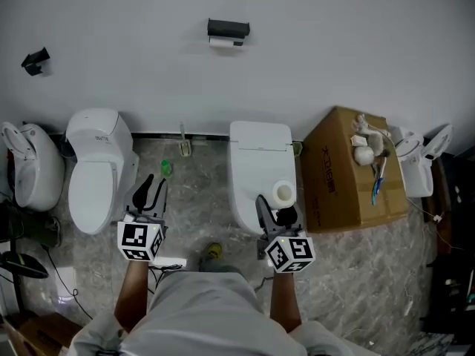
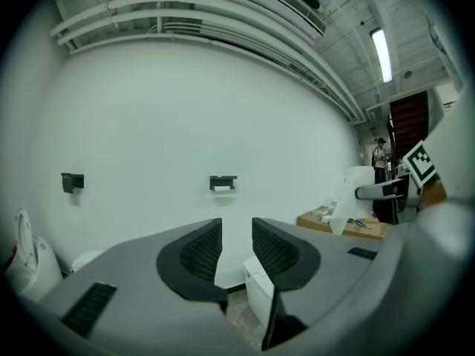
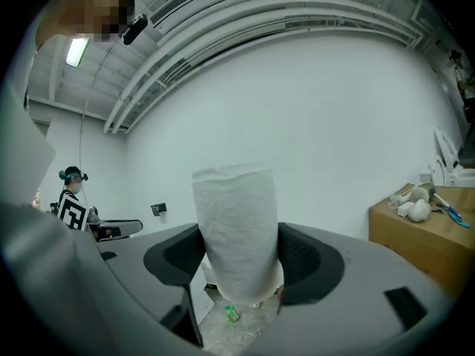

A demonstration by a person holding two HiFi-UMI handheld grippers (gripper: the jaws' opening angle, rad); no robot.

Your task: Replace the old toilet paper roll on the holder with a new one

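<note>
The right hand-held gripper (image 1: 276,212) was clamped on the new toilet paper roll (image 3: 237,228). The roll stood upright between its two jaws, its top rising above them and its cardboard core showing from above. The left hand-held gripper (image 2: 236,236) had its jaws apart with nothing between them.

The black holder (image 1: 228,30) hung on the white wall, ahead of both hand-held grippers and well apart from them, roughly between the lines along which they pointed. A strip of white from the old roll (image 1: 225,42) showed at its underside.

A white toilet (image 1: 258,170) stood just below and ahead of the right hand-held gripper, with a cardboard box (image 1: 349,173) to that gripper's right. Another toilet (image 1: 96,169) stood to the left of the left hand-held gripper.
</note>
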